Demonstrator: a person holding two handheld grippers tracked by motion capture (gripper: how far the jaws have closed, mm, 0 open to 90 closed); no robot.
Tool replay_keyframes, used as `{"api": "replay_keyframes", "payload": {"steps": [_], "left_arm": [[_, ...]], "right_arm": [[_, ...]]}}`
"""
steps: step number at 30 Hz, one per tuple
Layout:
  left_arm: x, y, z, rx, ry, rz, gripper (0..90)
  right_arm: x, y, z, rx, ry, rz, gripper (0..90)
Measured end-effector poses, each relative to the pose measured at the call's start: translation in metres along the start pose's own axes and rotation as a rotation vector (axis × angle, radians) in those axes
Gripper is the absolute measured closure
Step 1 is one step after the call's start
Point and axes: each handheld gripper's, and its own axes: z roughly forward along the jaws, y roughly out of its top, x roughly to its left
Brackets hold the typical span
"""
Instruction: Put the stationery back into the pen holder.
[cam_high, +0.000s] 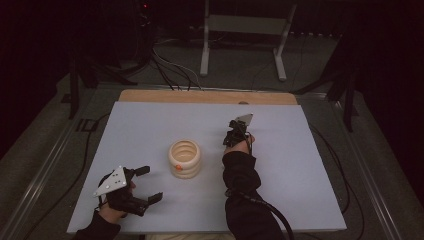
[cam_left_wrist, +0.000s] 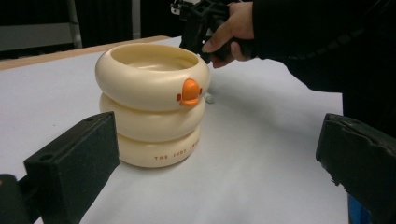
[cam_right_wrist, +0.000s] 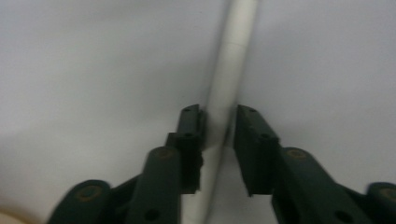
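In the right tool view, the two black jaws of the right tool (cam_right_wrist: 218, 135) are seen clenched on a thin white stick (cam_right_wrist: 227, 79), which lies flat on the pale worktop (cam_right_wrist: 93, 70). The stick's long axis runs straight away from the tool, between the jaws and on past their tips, so a lift is judged to call for the grip to stay square across it.

Taking the cream ringed cup (cam_high: 184, 159) as landmark: the right tool (cam_high: 237, 131) is seen just beyond and to the right of the cup, pointed down at the worktop, with the stick under it. The left tool (cam_high: 150, 184) rests to the near left of the cup, released, its jaws standing wide with nothing between them. The right hand is thus the nearer to the stick.

The cup stands upright, an orange beak (cam_left_wrist: 190, 91) on its near side. A small pale bit (cam_left_wrist: 209, 98) lies by the cup's foot. Nothing stands between stick and cup
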Motion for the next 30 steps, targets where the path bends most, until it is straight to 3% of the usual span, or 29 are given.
{"api": "replay_keyframes", "payload": {"steps": [5, 11, 12, 15, 18, 20, 21, 23, 30], "left_arm": [[0.000, 0.000, 0.000, 0.003, 0.000, -0.001, 0.0], [0.000, 0.000, 0.000, 0.005, 0.001, 0.000, 0.0], [0.000, 0.000, 0.000, 0.004, 0.001, -0.001, 0.0], [0.000, -0.001, 0.001, 0.007, 0.002, -0.001, 0.0], [0.000, -0.001, 0.001, 0.008, 0.002, 0.001, 0.0], [0.000, -0.001, 0.001, 0.009, 0.003, -0.001, 0.0], [0.000, -0.001, 0.001, 0.009, 0.003, -0.001, 0.0], [0.000, -0.001, 0.001, 0.008, 0.004, 0.000, 0.0], [0.000, -0.001, 0.002, 0.013, 0.004, 0.000, 0.0]], "right_arm": [[-0.001, 0.001, 0.000, 0.002, -0.008, -0.017, 77.4], [-0.008, 0.006, -0.004, 0.016, 0.049, -0.032, 78.5], [-0.010, 0.008, -0.006, 0.008, 0.074, -0.066, 78.5], [-0.012, 0.009, -0.009, 0.013, 0.146, -0.108, 78.6], [-0.015, 0.011, -0.012, -0.010, 0.176, -0.140, 78.6], [-0.021, 0.012, -0.012, -0.002, 0.229, -0.137, 78.6], [-0.021, 0.012, -0.012, -0.002, 0.229, -0.137, 78.6], [-0.025, 0.013, -0.013, -0.008, 0.283, -0.164, 78.6], [-0.041, 0.012, -0.017, -0.060, 0.359, -0.223, 78.6]]}}
